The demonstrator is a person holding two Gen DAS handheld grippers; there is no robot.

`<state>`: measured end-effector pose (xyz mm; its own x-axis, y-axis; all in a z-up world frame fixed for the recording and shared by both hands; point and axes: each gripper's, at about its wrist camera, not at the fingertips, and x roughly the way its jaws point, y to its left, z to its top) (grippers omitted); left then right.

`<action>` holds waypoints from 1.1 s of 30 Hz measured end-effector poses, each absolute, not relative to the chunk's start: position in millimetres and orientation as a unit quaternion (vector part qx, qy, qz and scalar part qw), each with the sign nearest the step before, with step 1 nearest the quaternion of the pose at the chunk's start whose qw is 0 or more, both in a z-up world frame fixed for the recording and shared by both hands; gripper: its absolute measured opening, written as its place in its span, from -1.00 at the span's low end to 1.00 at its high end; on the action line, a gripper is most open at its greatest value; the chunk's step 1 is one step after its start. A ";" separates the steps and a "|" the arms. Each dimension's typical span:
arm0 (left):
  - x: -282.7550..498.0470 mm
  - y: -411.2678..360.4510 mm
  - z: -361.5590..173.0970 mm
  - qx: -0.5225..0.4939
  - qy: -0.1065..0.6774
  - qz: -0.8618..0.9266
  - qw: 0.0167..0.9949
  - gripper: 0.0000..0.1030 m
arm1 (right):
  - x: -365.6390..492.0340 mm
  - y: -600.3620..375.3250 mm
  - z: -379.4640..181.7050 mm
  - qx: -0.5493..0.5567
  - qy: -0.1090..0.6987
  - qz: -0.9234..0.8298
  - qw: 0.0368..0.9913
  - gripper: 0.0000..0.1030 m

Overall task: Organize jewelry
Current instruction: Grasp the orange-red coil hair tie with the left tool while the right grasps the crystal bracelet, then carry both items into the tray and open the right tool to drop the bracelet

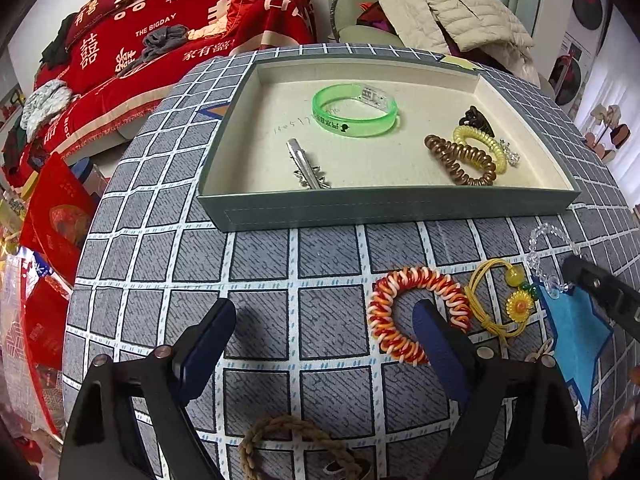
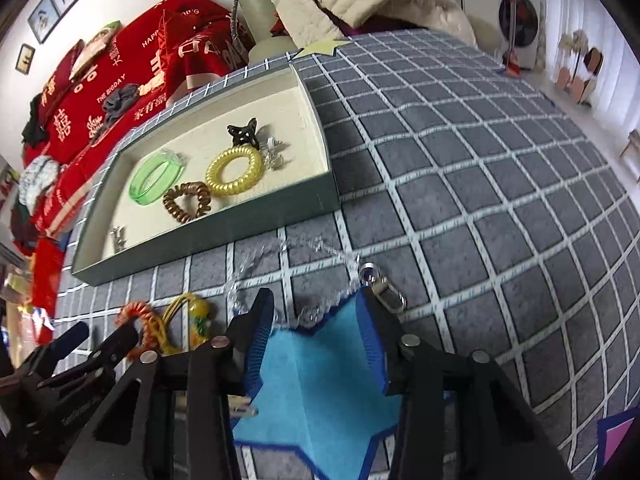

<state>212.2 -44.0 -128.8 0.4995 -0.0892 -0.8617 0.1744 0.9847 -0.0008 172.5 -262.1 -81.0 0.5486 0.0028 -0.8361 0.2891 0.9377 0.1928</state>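
A grey tray [image 1: 384, 206] with a cream lining holds a green bangle [image 1: 355, 110], a silver hair clip [image 1: 306, 166], brown [image 1: 460, 160] and yellow [image 1: 480, 146] coil ties, and a black claw clip [image 1: 476, 118]. On the checked cloth in front lie a red-white coil tie [image 1: 416, 312], a yellow flower tie [image 1: 508, 300], a clear bead bracelet [image 2: 288, 252] and a braided cord [image 1: 296, 440]. My left gripper [image 1: 324, 320] is open, its right finger touching the red-white tie. My right gripper [image 2: 316, 312] is open above a blue felt star [image 2: 320, 384], near the bead bracelet.
A silver keyring clasp [image 2: 386, 290] lies by my right gripper's right finger. The tray [image 2: 208, 240] shows in the right wrist view too. A red-covered sofa [image 1: 160, 48] and a beige jacket [image 1: 452, 12] lie beyond the table. Red bags [image 1: 52, 216] stand at the left.
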 end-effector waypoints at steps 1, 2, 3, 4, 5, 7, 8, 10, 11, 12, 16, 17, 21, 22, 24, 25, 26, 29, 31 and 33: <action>211.5 -46.1 -126.8 0.046 0.494 -0.079 0.865 0.97 | 174.6 -260.7 -81.2 0.146 0.467 -0.086 0.868 -0.20; 210.9 -48.1 -123.6 0.049 0.492 -0.082 0.866 0.96 | 177.6 -256.7 -82.0 0.123 0.467 -0.090 0.871 -0.27; 209.7 -49.7 -122.6 0.056 0.489 -0.083 0.866 0.95 | 178.7 -254.4 -82.2 0.108 0.467 -0.091 0.873 -0.30; 210.2 -51.6 -119.5 0.060 0.488 -0.086 0.867 0.89 | 179.5 -251.0 -82.5 0.089 0.468 -0.091 0.875 -0.32; 208.4 -53.2 -118.0 0.065 0.486 -0.092 0.867 0.82 | 179.4 -249.2 -82.5 0.077 0.468 -0.090 0.876 -0.35; 205.0 -56.9 -114.2 0.076 0.483 -0.098 0.867 0.75 | 178.1 -248.7 -82.9 0.057 0.468 -0.087 0.877 -0.50; 203.6 -58.7 -112.1 0.082 0.481 -0.099 0.867 0.70 | 177.4 -249.7 -82.2 0.050 0.468 -0.088 0.878 -0.64; 199.6 -63.5 -108.3 0.095 0.477 -0.109 0.867 0.56 | 174.5 -254.8 -81.5 0.047 0.470 -0.082 0.878 -0.88; 198.2 -65.2 -106.5 0.099 0.476 -0.112 0.867 0.43 | 171.3 -258.9 -80.8 0.053 0.470 -0.077 0.878 -0.89; 196.4 -67.5 -104.4 0.101 0.475 -0.121 0.866 0.33 | 170.7 -262.4 -80.4 0.062 0.471 -0.071 0.877 -0.89; 190.6 -76.0 -98.4 0.110 0.473 -0.148 0.861 -0.35 | 163.4 -271.8 -79.3 0.088 0.466 -0.052 0.879 -0.89; 188.4 -77.7 -96.7 0.116 0.470 -0.152 0.862 -0.36 | 162.0 -273.6 -78.9 0.092 0.465 -0.048 0.879 -0.89; 183.8 -71.6 -90.7 0.087 0.467 -0.178 0.862 -0.36 | 153.2 -279.5 -71.3 0.105 0.452 -0.036 0.885 -0.89; 183.0 -70.0 -88.4 0.082 0.465 -0.179 0.863 -0.36 | 151.2 -280.7 -69.2 0.107 0.450 -0.034 0.886 -0.89; 180.2 -65.8 -81.5 0.076 0.458 -0.179 0.867 -0.36 | 147.6 -281.9 -63.8 0.112 0.443 -0.029 0.889 -0.89; 179.6 -63.2 -78.5 0.072 0.456 -0.180 0.869 -0.36 | 145.7 -282.5 -60.3 0.113 0.439 -0.028 0.891 -0.89; 178.9 -60.5 -74.7 0.067 0.454 -0.180 0.870 -0.36 | 145.5 -282.7 -57.7 0.113 0.436 -0.027 0.892 -0.89; 178.1 -51.7 -63.3 0.049 0.447 -0.182 0.875 -0.36 | 141.7 -282.8 -47.3 0.114 0.425 -0.021 0.898 -0.89; 178.1 -46.9 -57.2 0.044 0.441 -0.181 0.878 -0.36 | 140.7 -283.0 -41.4 0.115 0.420 -0.017 0.900 -0.89; 177.8 -42.6 -50.0 0.040 0.435 -0.181 0.881 -0.36 | 139.2 -282.0 -33.9 0.113 0.414 -0.013 0.903 -0.89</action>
